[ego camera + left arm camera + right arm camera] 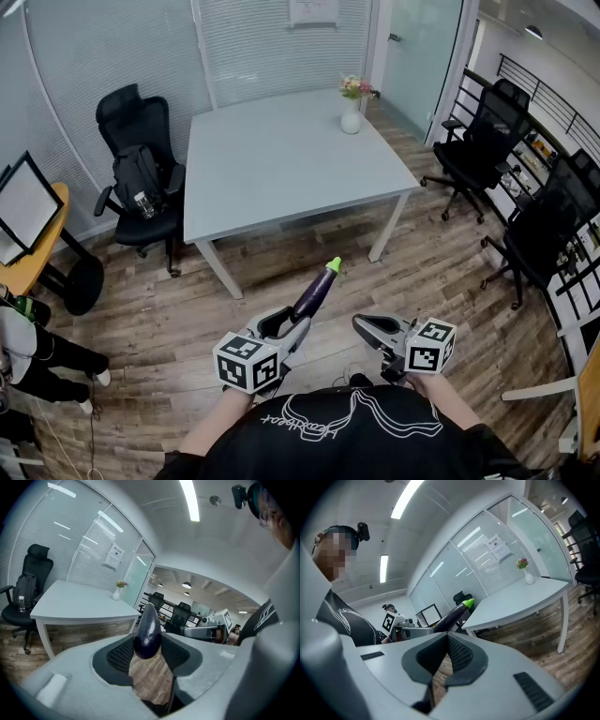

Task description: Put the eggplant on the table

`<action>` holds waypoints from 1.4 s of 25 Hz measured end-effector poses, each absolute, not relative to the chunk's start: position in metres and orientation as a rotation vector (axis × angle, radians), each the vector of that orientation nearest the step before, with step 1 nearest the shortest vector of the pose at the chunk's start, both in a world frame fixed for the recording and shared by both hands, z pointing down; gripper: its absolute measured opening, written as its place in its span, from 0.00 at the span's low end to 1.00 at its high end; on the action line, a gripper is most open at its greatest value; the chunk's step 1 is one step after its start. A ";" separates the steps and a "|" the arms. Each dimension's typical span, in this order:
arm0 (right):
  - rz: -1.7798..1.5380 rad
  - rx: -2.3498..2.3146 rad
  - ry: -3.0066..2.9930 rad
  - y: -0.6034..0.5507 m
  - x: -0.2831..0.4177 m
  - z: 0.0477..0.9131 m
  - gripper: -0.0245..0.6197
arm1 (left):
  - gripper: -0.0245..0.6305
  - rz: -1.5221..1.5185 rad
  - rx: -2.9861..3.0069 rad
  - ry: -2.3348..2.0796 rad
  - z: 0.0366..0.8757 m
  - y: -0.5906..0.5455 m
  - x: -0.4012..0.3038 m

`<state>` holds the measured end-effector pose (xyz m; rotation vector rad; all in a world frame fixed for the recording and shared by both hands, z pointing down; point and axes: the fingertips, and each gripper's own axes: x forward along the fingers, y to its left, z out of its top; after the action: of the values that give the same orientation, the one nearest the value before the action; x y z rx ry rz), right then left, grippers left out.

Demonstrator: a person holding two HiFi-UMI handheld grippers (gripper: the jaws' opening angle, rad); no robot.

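Observation:
The dark purple eggplant [314,292] with a green stem tip sticks forward and up out of my left gripper [292,325], which is shut on its thick end. In the left gripper view the eggplant [147,632] stands between the two ribbed pads, aimed at the grey table [70,603]. That table [281,159] lies ahead of me over the wooden floor. My right gripper [360,324] hovers beside the left one, shut, with nothing in it. The right gripper view shows the eggplant [452,615] to its left and the table [520,597] ahead.
A white vase of flowers [351,112] stands at the table's far right corner. A black chair with a backpack [141,178] sits left of the table, more black chairs [483,141] at right. A monitor [23,202] on an orange desk and a person [28,347] are at the left.

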<state>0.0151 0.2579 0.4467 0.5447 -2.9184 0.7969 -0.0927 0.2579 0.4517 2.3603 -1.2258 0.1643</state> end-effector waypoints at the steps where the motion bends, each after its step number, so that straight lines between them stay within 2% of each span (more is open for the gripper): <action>1: 0.805 0.537 -2.923 0.261 0.013 0.446 0.05 | 0.32 0.158 2.359 -1.222 0.451 0.260 -0.094; 19: 0.808 0.539 -2.936 0.284 0.004 0.447 0.05 | 0.32 0.136 2.391 -1.183 0.440 0.273 -0.098; 35: 0.897 0.505 -2.980 0.179 0.021 0.456 0.05 | 0.32 0.188 2.363 -1.235 0.444 0.183 -0.083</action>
<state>0.0209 0.1793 0.4555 0.5049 -2.9803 0.8970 -0.0827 0.1835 0.4436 2.3634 -1.2348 0.1875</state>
